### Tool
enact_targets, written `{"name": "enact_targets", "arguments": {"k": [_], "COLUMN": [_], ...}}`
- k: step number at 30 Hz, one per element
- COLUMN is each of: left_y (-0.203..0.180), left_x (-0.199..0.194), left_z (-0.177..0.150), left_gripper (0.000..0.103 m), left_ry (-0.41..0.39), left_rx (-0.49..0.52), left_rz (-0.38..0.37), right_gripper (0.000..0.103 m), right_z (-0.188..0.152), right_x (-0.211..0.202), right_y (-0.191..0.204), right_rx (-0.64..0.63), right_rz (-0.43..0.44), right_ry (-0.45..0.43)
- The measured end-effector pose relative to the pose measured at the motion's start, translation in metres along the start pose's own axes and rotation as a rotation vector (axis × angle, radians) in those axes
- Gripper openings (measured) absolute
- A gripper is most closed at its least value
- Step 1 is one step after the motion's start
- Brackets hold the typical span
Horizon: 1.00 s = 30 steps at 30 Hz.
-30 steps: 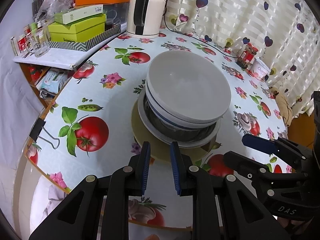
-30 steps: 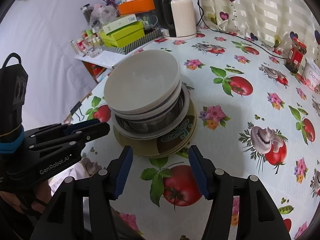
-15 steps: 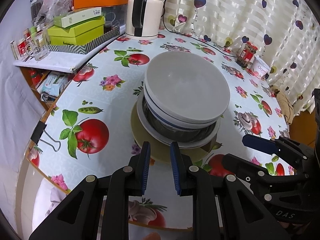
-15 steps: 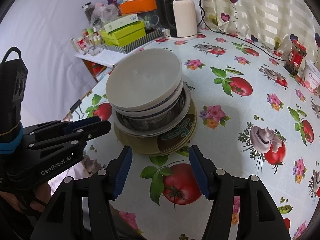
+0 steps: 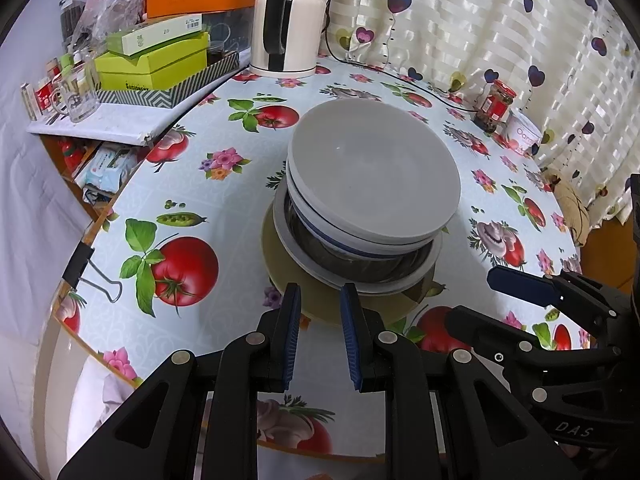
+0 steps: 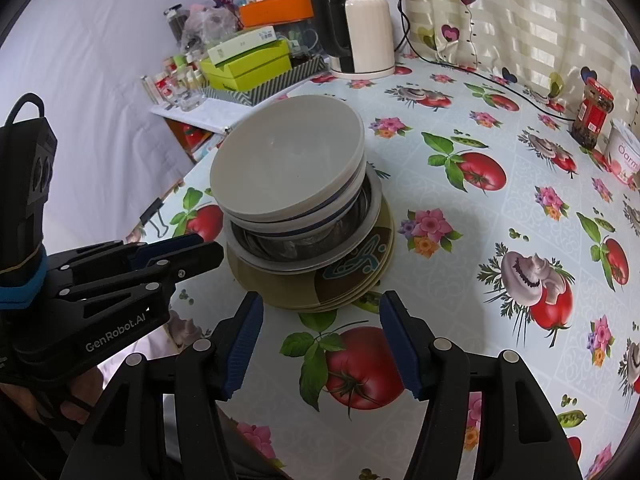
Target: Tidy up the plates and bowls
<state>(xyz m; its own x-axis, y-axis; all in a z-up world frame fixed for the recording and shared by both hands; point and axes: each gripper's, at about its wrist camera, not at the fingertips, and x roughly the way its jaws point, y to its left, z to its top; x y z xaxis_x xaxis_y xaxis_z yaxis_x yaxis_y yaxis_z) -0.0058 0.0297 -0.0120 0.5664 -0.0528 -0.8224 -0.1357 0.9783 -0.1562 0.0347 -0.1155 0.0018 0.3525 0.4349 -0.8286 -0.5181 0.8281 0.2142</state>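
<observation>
One stack stands on the table. A white bowl (image 5: 374,178) tops it, over a blue-rimmed bowl (image 5: 320,228), a steel bowl (image 5: 320,250), a white plate (image 5: 298,260) and tan plates (image 5: 280,268). The right wrist view shows the white bowl (image 6: 286,164) and tan patterned plates (image 6: 352,276). My left gripper (image 5: 319,300) is partly open and empty, fingertips at the stack's near edge. My right gripper (image 6: 322,308) is open and empty, just short of the tan plates. Each gripper shows in the other's view, the right one (image 5: 516,284) and the left one (image 6: 192,248).
The round table (image 6: 500,240) has a tomato-and-flower cloth. A kettle (image 6: 360,28) stands at the back. Green boxes (image 5: 156,64) and glasses (image 5: 78,92) crowd a shelf on the left. A red jar (image 6: 596,116) and a white tub (image 6: 626,156) stand by the curtain. A binder clip (image 5: 86,268) grips the table edge.
Both grippers have edged slightly closer to the stack. Their jaw openings are unchanged.
</observation>
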Motion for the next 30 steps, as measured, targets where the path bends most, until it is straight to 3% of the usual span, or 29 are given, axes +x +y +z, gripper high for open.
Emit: {"name": "enact_targets", "arguments": {"k": [30], "left_y": [-0.0019], "left_x": [0.0033], "left_z": [0.0002], "left_gripper": [0.021], "left_ry": [0.015], "left_rx": [0.006], "left_rz": [0.005], "right_gripper": [0.064], "right_z": [-0.0014], "right_x": [0.0033], "right_y": [-0.0019], "right_rx": [0.002], "right_rz": [0.006], "right_ry": [0.006]}}
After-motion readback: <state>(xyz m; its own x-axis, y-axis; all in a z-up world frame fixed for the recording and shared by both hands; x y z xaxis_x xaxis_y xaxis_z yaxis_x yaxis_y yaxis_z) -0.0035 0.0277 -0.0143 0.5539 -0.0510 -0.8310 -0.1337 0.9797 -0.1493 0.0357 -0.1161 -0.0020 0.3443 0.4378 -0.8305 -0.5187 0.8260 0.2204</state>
